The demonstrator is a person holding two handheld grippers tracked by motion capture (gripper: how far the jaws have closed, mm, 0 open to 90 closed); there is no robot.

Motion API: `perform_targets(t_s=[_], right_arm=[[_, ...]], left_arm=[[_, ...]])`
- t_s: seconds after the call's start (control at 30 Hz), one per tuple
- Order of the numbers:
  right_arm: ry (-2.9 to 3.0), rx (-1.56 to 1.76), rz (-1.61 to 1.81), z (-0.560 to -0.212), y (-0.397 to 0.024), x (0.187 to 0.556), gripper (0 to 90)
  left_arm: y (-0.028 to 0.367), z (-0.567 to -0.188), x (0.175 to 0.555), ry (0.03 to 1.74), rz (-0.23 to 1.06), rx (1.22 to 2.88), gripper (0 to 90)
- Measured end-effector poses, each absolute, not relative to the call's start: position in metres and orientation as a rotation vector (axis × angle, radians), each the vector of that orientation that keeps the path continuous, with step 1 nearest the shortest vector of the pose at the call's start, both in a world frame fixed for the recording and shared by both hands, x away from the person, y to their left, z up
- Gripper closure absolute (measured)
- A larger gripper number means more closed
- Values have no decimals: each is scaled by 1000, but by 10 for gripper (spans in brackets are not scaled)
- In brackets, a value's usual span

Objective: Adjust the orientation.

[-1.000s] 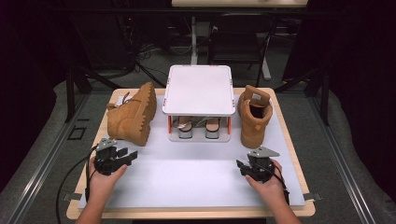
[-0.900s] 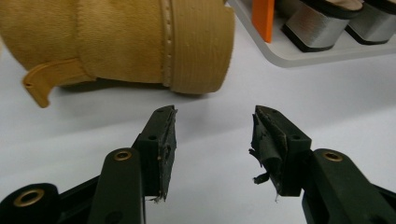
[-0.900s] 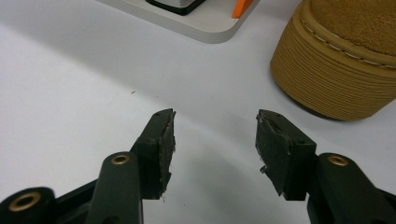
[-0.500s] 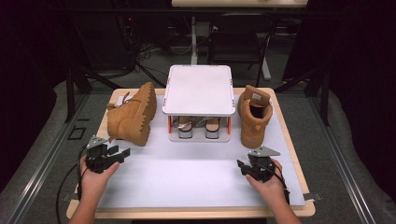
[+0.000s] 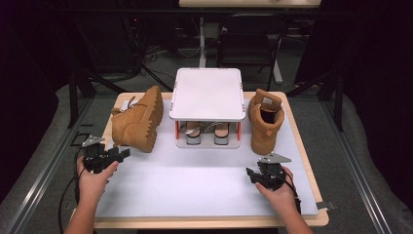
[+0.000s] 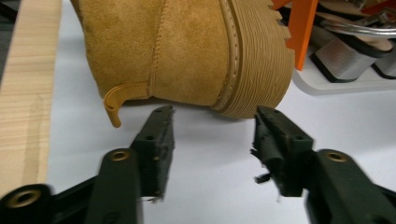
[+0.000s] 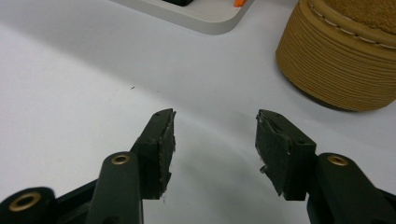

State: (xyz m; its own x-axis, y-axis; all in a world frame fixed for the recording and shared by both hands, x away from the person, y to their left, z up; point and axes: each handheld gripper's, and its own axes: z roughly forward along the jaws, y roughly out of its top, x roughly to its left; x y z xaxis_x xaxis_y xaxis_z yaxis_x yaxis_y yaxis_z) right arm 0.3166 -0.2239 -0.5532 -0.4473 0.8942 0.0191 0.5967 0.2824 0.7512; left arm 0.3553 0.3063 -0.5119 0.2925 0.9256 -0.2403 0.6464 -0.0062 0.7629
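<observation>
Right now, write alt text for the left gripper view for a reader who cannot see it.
The left tongs stand open and empty just short of a tan suede boot lying on its side, its ridged sole to the right. A white shoe rack with orange posts sits at the right, and the table's wooden edge runs down the left.

You are looking down and forward from above your own side of the desk (image 5: pixel 204 195) in the high view, taking in its whole top from some way off. The left claw view is riding low and very close, facing the heel of the boot lying on its side (image 6: pixel 187 51) and a corner of the shoe rack (image 6: pixel 336 79). The right claw view is also skimming the desk, facing the upright boot (image 7: pixel 345 60); both are sharing those boots and the rack with the high view.
</observation>
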Motion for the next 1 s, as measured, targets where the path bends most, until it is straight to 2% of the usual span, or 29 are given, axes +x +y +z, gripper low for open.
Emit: perform_targets(t_s=[0.07,0.17,0.53,1.0], right_arm=[[2152,1342,984,-553,-224,317,471],[2152,1349,984,-554,-223,317,471],[2157,1349,982,-555,-223,317,471],[2166,1345,980,-555,-222,317,469]], left_arm=[[307,-511,359,1445,443,1748,498],[308,-511,366,1460,446,1753,446],[313,-493,396,1509,501,1777,380],[322,-484,431,1604,474,1760,316]])
